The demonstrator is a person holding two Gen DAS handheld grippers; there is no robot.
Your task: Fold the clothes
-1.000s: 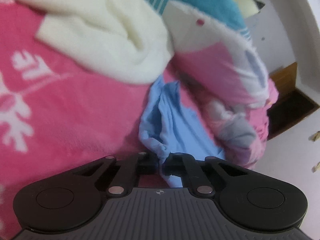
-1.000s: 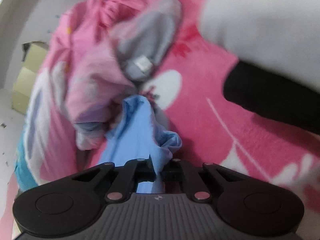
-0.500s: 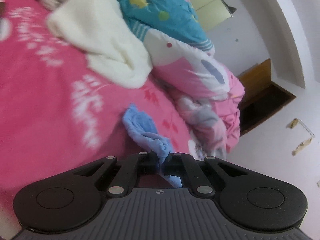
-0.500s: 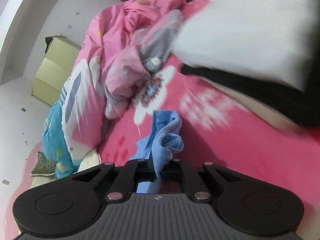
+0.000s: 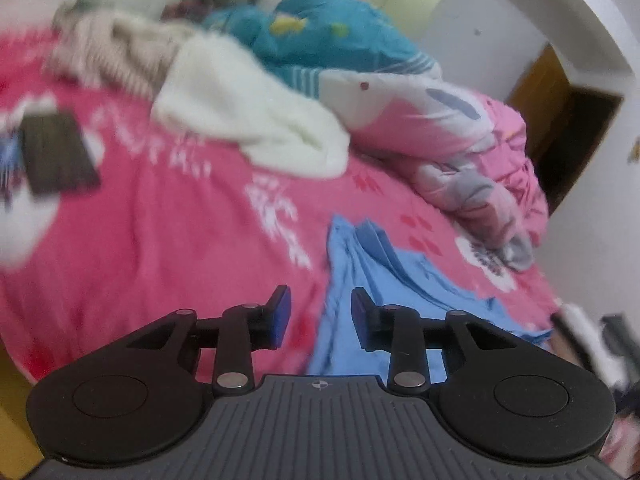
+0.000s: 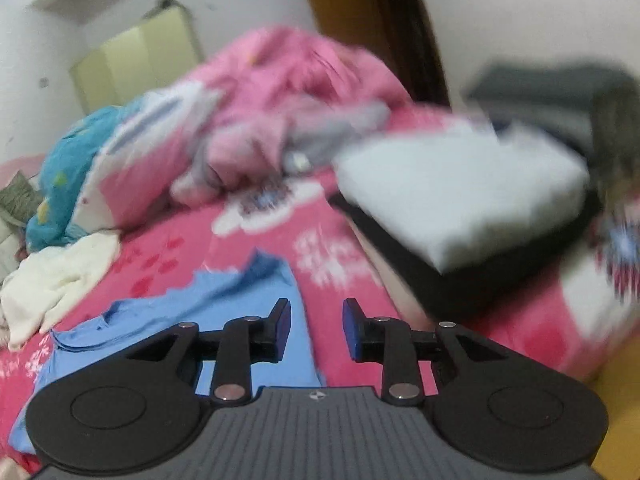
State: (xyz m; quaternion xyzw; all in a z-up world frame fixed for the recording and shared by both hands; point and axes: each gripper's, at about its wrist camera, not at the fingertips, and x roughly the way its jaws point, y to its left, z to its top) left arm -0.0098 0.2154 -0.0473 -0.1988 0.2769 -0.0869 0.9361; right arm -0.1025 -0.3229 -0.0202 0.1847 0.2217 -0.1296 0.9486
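A light blue garment (image 5: pixel 384 276) lies spread on the pink floral bedspread (image 5: pixel 160 240), creased along its length. My left gripper (image 5: pixel 320 316) hovers over its near left edge. Its jaws are opening, and the cloth lies below the gap without either pad touching it. In the right wrist view the same blue garment (image 6: pixel 192 312) stretches to the lower left. My right gripper (image 6: pixel 316 326) is above its right edge. Those jaws are opening too, and nothing is pinched between them.
A fluffy white garment (image 5: pixel 248 120), a beige striped knit (image 5: pixel 112 56), a teal quilt (image 5: pixel 320 36) and a pink quilt (image 5: pixel 460 140) crowd the far side. A dark folded item (image 5: pixel 56 156) lies at left. Folded white (image 6: pixel 460 192) on black clothes (image 6: pixel 460 284) sits right.
Both grippers were shut on bunched blue cloth; both have let go and their jaws have parted. The garment now lies flat on the bed, and both views have swung and rolled.
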